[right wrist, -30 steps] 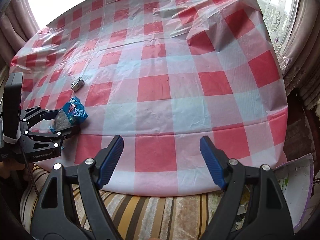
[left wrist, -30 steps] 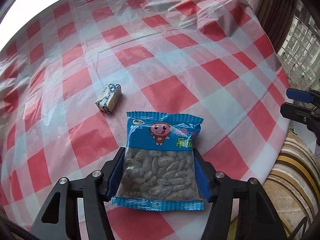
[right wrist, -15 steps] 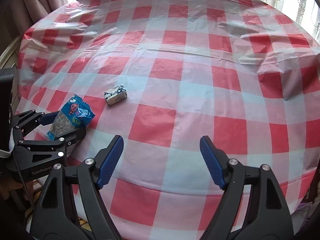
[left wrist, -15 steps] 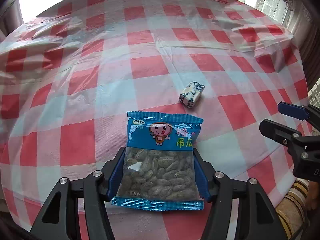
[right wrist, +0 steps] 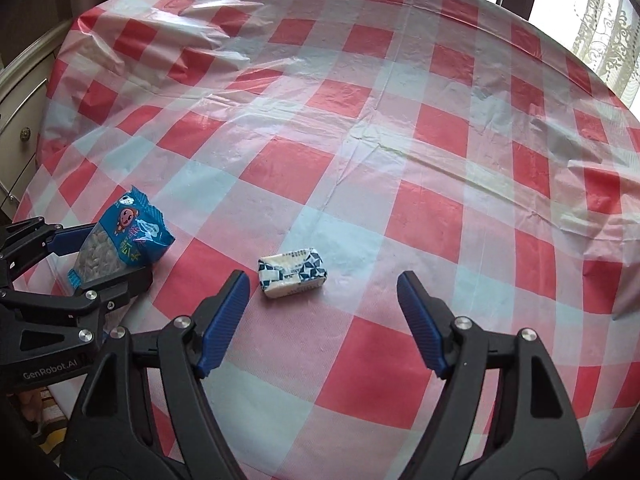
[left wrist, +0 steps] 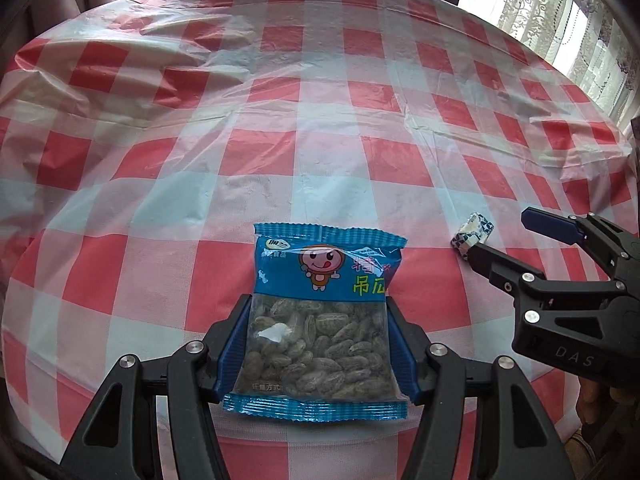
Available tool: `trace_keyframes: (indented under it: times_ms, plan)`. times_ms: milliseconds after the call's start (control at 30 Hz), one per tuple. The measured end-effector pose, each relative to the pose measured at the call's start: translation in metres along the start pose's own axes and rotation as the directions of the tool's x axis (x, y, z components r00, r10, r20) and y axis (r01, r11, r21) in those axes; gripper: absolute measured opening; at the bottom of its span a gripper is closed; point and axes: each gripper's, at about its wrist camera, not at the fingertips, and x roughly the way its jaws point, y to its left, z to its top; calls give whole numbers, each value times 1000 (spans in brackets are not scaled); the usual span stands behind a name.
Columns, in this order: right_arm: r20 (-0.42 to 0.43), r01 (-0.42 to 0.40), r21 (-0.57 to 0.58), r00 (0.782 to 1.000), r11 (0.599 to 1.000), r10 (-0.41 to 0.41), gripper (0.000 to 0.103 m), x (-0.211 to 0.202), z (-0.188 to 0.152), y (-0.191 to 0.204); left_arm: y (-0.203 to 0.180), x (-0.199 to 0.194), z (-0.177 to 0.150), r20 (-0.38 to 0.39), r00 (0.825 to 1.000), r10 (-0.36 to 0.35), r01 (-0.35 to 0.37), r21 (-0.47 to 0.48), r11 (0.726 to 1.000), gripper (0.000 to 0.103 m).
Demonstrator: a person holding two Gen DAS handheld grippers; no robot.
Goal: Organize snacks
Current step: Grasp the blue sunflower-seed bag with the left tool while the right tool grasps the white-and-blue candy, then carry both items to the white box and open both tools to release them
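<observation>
My left gripper (left wrist: 318,312) is shut on a blue bag of seeds (left wrist: 322,316), held above the red-and-white checked tablecloth (left wrist: 304,128). In the right wrist view the left gripper (right wrist: 104,256) and its blue bag (right wrist: 120,242) are at the left. A small white and blue wrapped snack (right wrist: 293,272) lies on the cloth just ahead of my open, empty right gripper (right wrist: 323,290), nearer its left finger. In the left wrist view that small snack (left wrist: 472,233) shows at the right, partly behind my right gripper (left wrist: 504,236).
The cloth is wrinkled toward the far side (right wrist: 224,24) and right (right wrist: 592,184). A cabinet with a knob (right wrist: 25,133) stands at the left of the table. Lace curtains (left wrist: 560,20) hang at the far right.
Both grippers have moved forward over the table. The right gripper has closed in on the small wrapped snack, which was far off before. The left gripper still holds the blue bag.
</observation>
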Motion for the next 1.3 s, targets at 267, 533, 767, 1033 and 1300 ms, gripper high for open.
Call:
trace_keyframes:
  times_ms: [267, 533, 767, 1033, 1300]
  plan:
    - [-11, -44, 12, 999, 999, 44, 47, 13, 3, -2, 0, 1, 1, 7, 1000, 1, -1, 0, 1000, 62]
    - [-22, -23, 62, 999, 998, 25, 38, 8, -2, -6, -1, -1, 0, 9, 1000, 14, -14, 1, 1000, 62]
    - [-43, 11, 116, 999, 993, -6, 38, -7, -15, -21, -4, -2, 1, -6, 1000, 6, -6, -2, 1000, 60]
    - [-32, 31, 173, 999, 984, -26, 38, -36, -34, -39, -35, -18, -3, 6, 1000, -16, 15, 56, 998, 60]
    - [-33, 51, 237, 998, 970, -44, 38, -61, -59, -61, -70, -34, -10, 14, 999, -37, 35, 118, 992, 59]
